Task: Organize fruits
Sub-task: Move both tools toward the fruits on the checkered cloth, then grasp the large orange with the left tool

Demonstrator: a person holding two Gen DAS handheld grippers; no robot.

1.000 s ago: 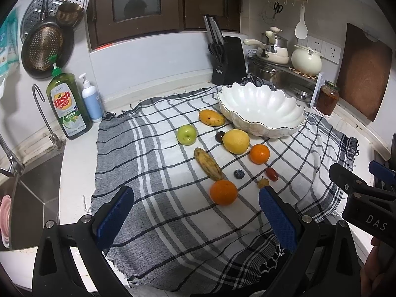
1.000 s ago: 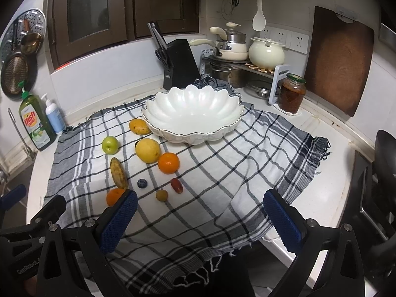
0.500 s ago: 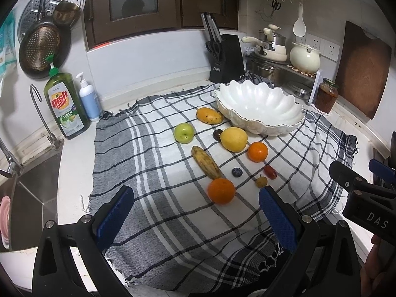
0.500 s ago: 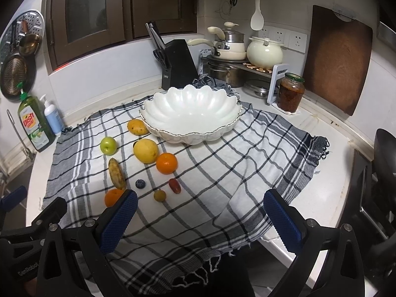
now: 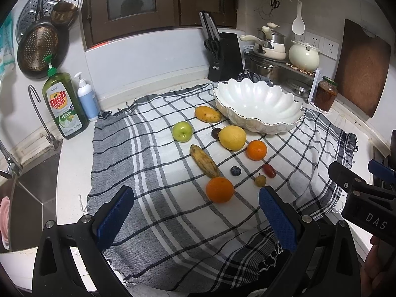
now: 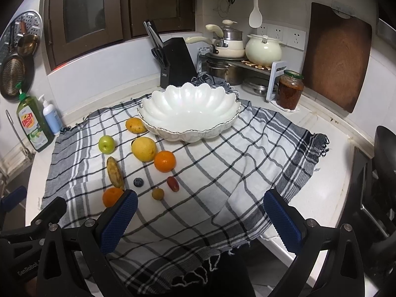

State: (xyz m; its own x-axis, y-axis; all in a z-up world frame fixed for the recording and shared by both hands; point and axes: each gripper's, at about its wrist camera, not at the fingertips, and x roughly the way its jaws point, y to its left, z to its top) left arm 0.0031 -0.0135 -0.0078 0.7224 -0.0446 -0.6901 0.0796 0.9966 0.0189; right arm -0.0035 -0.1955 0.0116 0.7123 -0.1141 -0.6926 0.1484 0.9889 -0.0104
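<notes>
Fruits are laid out on a checked cloth [image 5: 158,173] to the left of a white scalloped bowl [image 5: 257,106], which stands empty at the cloth's far right. The banana [image 5: 204,160] lies with its long axis running from far-left to near-right in the left wrist view; its near tip almost touches the nearer orange [image 5: 219,189]. The mango [image 5: 207,114] lies crosswise just beside the bowl's rim, and the lemon [image 5: 232,137] sits below that rim with a dark plum [image 5: 215,133] touching its left side. A green apple [image 5: 182,131] is set apart to the left. A second orange [image 5: 256,150], a blueberry [image 5: 235,171], a red grape [image 5: 269,170] and a small yellowish fruit [image 5: 260,180] fill the space nearer the grippers.

Bare cloth is seen on the near side of the fruits and, in the right wrist view, to the right of the bowl up to the fringed edge [image 6: 319,146].

The left gripper [image 5: 195,216] is held over the near cloth with jaws spread wide and nothing between them; the right gripper [image 6: 200,219] is likewise spread and empty. Only the left wrist view shows the plum clearly; in the right wrist view the nearer orange is partly hidden behind a blue pad [image 6: 118,220]. The dish soap bottle [image 5: 63,104] and knife block [image 5: 224,57] stand off the cloth.
</notes>
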